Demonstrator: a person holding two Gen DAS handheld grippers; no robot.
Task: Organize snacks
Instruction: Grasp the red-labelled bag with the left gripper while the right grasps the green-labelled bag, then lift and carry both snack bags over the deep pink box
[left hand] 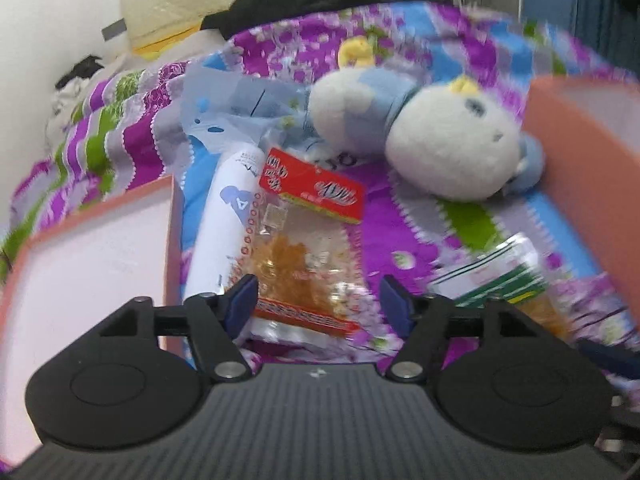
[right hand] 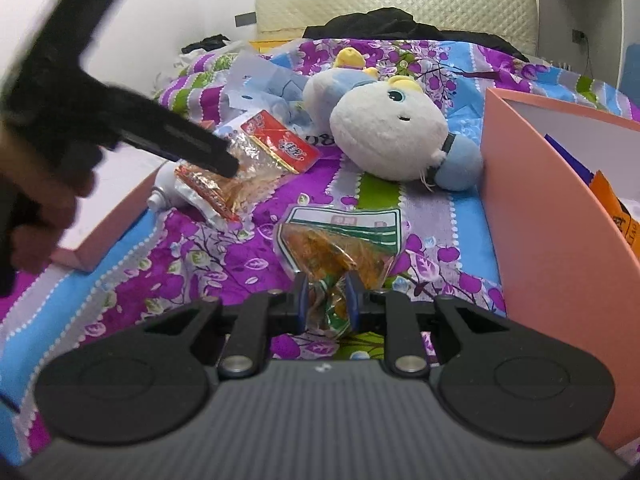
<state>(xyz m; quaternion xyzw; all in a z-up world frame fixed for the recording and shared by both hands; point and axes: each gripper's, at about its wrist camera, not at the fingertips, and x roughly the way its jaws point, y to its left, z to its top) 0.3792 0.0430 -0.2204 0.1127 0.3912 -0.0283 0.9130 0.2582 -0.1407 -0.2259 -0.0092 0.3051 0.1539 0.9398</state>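
Right now your right gripper (right hand: 327, 300) is pinching the near end of the green-and-white snack packet (right hand: 340, 248), its blue pads pressed into the crumpled foil so the wrapper bunches between them. The rest of that packet stretches away from you over the purple floral bedspread (right hand: 192, 264), with its printed green header at the far end; whether it rests on the cloth or is lifted off it you cannot tell from here.

Your left gripper (left hand: 318, 300) stands with its jaws spread wide and nothing pressed between them. The red-topped clear packet (left hand: 308, 240) of orange-brown pieces lies straight ahead of it, its near red edge sitting in the gap between the two blue fingers. From the right wrist view the left gripper's black fingers reach down onto that same packet, your hand (right hand: 40, 208) wrapped around the handle; whether they touch the wrapper is unclear.

That red-topped packet lies partly over a white bottle (left hand: 226, 224) on its side. Just to the left of both is a shallow pink box lid (left hand: 96, 256) with a pale, bare inside.

On your right stands the taller pink box (right hand: 532, 200), beside the green-and-white packet. Inside it you can make out an orange wrapper (right hand: 616, 208) and something dark blue behind it.

Beyond the packets a white and pale-blue plush toy (right hand: 392, 132) lies on its side, touching the pink box's wall, with a crumpled light-blue plastic bag (right hand: 260, 84) behind it.
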